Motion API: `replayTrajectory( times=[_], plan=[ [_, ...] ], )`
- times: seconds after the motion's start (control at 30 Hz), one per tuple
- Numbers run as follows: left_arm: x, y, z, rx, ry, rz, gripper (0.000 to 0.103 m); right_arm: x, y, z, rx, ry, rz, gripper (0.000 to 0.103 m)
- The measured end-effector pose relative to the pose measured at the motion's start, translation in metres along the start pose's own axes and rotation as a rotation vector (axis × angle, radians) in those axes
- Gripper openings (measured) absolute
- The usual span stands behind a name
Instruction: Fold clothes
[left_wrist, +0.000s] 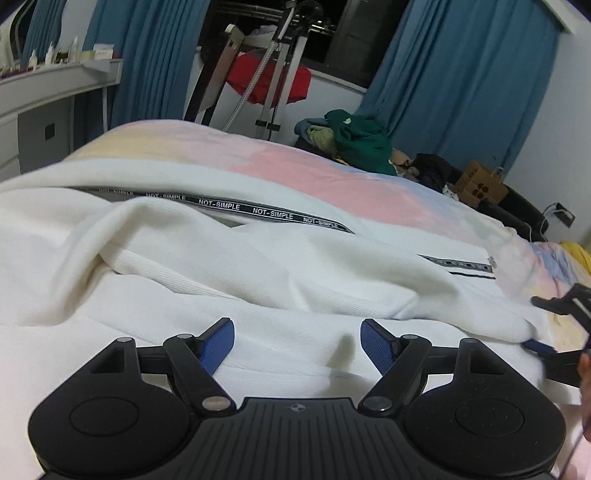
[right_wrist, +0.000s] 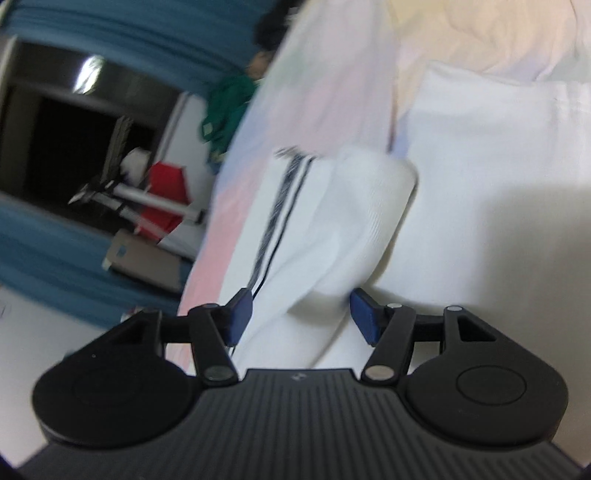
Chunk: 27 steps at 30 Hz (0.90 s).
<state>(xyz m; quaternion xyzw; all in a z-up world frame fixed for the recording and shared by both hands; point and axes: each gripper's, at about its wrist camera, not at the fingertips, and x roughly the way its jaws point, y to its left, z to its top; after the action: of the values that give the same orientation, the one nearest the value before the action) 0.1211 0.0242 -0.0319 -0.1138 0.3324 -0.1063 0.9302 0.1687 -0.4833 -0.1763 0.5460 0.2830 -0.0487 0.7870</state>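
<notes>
Both grippers are hovering with fingers spread, the left gripper (left_wrist: 297, 345) over the white garment (left_wrist: 229, 266), the right gripper (right_wrist: 301, 314) straddling its rumpled fold (right_wrist: 354, 236), probably lining up grips.

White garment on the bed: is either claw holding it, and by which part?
Neither. Both the left claw and right claw are open over the white garment, gripping nothing.

White ribbed-knit garment (left_wrist: 229, 258) spread on pastel patchwork bedspread (left_wrist: 295, 166). Left black two-finger gripper (left_wrist: 297, 341) over garment's near edge; right black two-finger gripper (right_wrist: 301, 314) at its right end. Green clothes heap (left_wrist: 360, 142) beyond bed's far side.
</notes>
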Motion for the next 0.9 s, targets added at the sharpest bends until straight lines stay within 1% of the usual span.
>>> replayTrajectory(
  times=[0.07,0.1,0.13,0.17,0.2,0.23,0.27,0.37,0.4,0.47,0.53,0.6,0.67,0.73,0.77,0.83,0.87,0.9],
  plan=[
    [0.003,0.005,0.000,-0.008,-0.010,-0.017,0.078,0.018,-0.006,0.012,0.056,-0.019,-0.046,0.061],
    [0.004,0.008,0.001,-0.011,-0.016,-0.026,0.078,0.025,-0.006,0.016,0.057,-0.039,-0.060,0.061],
    [0.005,0.010,0.001,-0.017,-0.020,-0.037,0.078,0.030,-0.003,0.019,0.035,-0.066,-0.088,0.049],
    [0.007,0.012,0.002,-0.028,-0.023,-0.047,0.078,0.036,0.003,0.021,-0.009,-0.095,-0.142,0.039],
    [0.008,0.014,0.003,-0.040,-0.026,-0.057,0.078,0.041,0.011,0.024,-0.055,-0.106,-0.194,0.013],
    [0.009,0.016,0.004,-0.053,-0.030,-0.066,0.078,0.045,0.020,0.027,-0.083,-0.106,-0.215,0.009],
    [0.009,0.017,0.005,-0.061,-0.035,-0.076,0.078,0.050,0.030,0.030,-0.110,-0.106,-0.235,0.008],
    [0.007,0.019,0.008,-0.077,-0.055,-0.103,0.078,0.046,0.077,0.045,-0.248,-0.172,-0.220,0.008],
    [0.007,0.019,0.009,-0.082,-0.062,-0.112,0.078,0.040,0.092,0.052,-0.286,-0.211,-0.173,0.007],
    [0.004,0.019,0.010,-0.089,-0.073,-0.128,0.078,0.029,0.111,0.061,-0.367,-0.273,-0.129,0.007],
    [0.001,0.017,0.010,-0.084,-0.077,-0.136,0.078,0.024,0.107,0.066,-0.397,-0.293,-0.127,0.007],
    [0.001,0.016,0.009,-0.078,-0.060,-0.133,0.078,0.025,0.083,0.065,-0.405,-0.296,-0.162,0.007],
    [0.004,0.021,0.006,-0.115,-0.028,-0.143,0.078,0.033,0.043,0.065,-0.368,-0.257,-0.231,0.007],
    [0.009,0.033,0.004,-0.209,0.008,-0.181,0.078,0.036,-0.001,0.064,-0.279,-0.200,-0.250,0.007],
    [0.011,0.039,0.004,-0.260,0.019,-0.200,0.078,0.035,-0.018,0.061,-0.239,-0.180,-0.233,0.007],
    [0.017,0.053,0.005,-0.368,0.031,-0.235,0.078,0.032,-0.028,0.059,-0.195,-0.176,-0.200,0.007],
    [0.021,0.061,0.006,-0.425,0.035,-0.251,0.078,0.031,-0.025,0.059,-0.186,-0.175,-0.200,0.008],
    [0.025,0.069,0.008,-0.478,0.043,-0.266,0.078,0.031,-0.020,0.061,-0.178,-0.165,-0.210,0.010]
  ],
)
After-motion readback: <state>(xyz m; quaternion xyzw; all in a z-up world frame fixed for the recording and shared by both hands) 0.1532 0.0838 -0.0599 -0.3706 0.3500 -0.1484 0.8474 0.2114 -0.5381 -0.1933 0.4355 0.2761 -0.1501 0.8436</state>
